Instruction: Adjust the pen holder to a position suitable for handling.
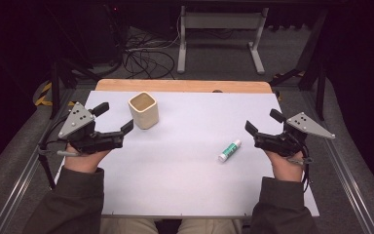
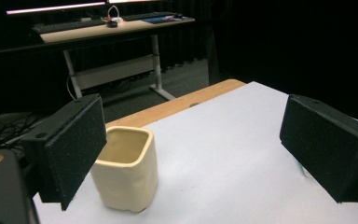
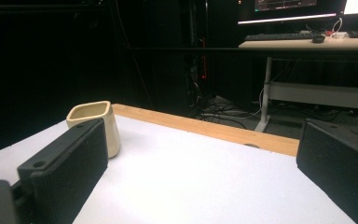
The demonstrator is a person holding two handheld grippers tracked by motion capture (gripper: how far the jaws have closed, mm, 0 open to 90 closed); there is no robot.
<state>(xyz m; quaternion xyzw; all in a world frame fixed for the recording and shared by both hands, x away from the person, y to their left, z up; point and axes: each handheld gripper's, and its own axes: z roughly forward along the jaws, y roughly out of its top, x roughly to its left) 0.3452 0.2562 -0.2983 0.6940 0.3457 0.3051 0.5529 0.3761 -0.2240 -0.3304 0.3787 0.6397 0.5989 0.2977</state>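
Left gripper (image 2: 193, 149) jaws wide apart, cream square cup (image 2: 127, 175) at lower left just beside left jaw — on white table (image 2: 233, 154).

On the table (image 1: 175, 175) stand one cream cup (image 1: 143, 110) and one glue stick (image 1: 229, 150); two grippers.

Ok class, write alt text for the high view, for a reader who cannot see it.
A person holds two open grippers, left gripper and right gripper, above a white table. A cream square cup stands upright by the left one; a glue stick lies near the right.
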